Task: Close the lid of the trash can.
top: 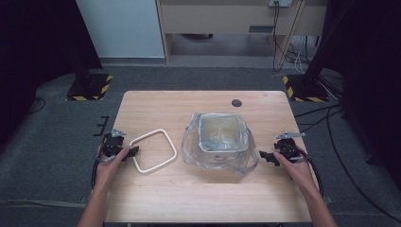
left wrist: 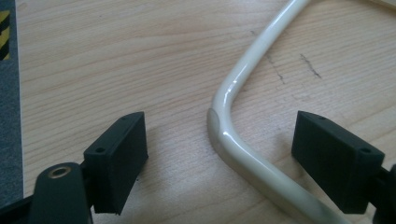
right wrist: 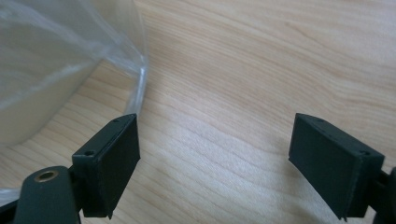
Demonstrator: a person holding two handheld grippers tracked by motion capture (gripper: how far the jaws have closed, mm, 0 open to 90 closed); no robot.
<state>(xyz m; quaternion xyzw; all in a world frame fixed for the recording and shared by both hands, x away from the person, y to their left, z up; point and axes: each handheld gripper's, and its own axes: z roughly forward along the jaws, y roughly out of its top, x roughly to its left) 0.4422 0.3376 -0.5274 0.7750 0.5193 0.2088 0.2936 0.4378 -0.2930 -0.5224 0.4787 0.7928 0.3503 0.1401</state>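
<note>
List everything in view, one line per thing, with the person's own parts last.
table: one, light wood, centre.
frame: one, cream, rounded square loop, flat on table's left part.
bin: one, pale, square, table centre.
plastic bag: one, clear, lining bin and spilling over its sides.
floor stands: two, black with yellow stripes, beyond table.
left gripper: one, black, open, frame corner between its jaws.
right gripper: one, black, open, beside bag.

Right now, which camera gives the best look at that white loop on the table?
The high view: it shows the whole white loop lying flat beside the left gripper. The left gripper view shows one curved corner between open jaws.
</note>
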